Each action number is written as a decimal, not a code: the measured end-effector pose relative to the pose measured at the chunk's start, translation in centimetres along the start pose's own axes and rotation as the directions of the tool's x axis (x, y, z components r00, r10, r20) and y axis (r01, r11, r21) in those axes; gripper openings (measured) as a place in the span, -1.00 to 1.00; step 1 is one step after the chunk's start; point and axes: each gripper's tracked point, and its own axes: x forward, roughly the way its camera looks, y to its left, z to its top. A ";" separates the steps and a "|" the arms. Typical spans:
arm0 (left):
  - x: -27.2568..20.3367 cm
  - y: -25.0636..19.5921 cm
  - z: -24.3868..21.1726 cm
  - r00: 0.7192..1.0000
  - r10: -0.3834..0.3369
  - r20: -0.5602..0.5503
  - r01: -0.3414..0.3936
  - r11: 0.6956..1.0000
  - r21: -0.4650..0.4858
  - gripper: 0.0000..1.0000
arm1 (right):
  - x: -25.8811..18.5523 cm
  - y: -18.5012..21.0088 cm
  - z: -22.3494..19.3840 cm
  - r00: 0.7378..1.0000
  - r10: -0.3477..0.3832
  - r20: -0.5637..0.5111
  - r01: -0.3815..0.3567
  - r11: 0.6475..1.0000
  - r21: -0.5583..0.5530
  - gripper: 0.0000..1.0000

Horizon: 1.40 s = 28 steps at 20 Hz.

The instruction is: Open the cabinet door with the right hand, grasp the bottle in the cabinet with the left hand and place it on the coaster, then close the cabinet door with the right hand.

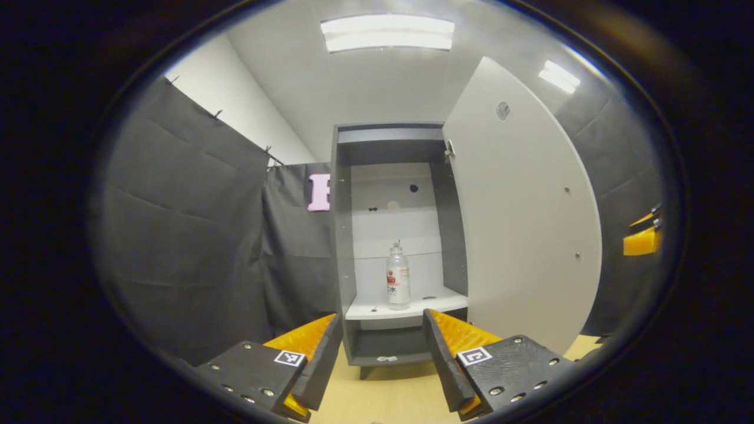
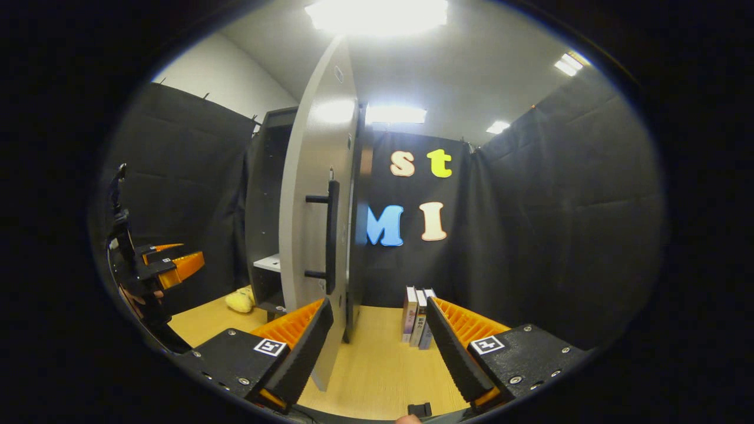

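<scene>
Left gripper view: set low over the wooden surface (image 1: 383, 394), facing straight into the open cabinet (image 1: 344, 235) from near, own fingers (image 1: 315, 353) spread at the bottom, bottle (image 1: 398, 277) on the shelf between them and farther off. Right gripper view: placed off to the right of that, close against the outer face of the swung-out door (image 2: 309, 194), looking nearly along its edge past the handle (image 2: 331, 235) toward the cloth wall and a few books (image 2: 417, 315). Shared by both: the door (image 1: 524, 206), the cabinet's side, the wooden surface. Left gripper (image 2: 177, 262) seen at the far left edge of the right gripper view.
</scene>
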 end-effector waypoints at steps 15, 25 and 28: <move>23.7 -2.0 -2.4 0.979 -0.203 -0.021 0.200 0.974 -0.111 0.55 | -1.7 -4.1 -1.8 0.922 -0.387 -0.006 0.385 0.916 0.115 0.94; 34.3 -2.9 -8.0 0.964 -0.252 -0.090 0.247 0.967 -0.060 0.55 | -1.0 -3.2 -3.7 0.862 -0.503 -0.058 0.506 0.860 0.063 0.93; 35.8 -3.4 -9.4 0.964 -0.238 -0.114 0.234 0.971 -0.045 0.55 | -1.0 -3.2 -4.1 0.845 -0.530 -0.069 0.533 0.845 0.040 0.94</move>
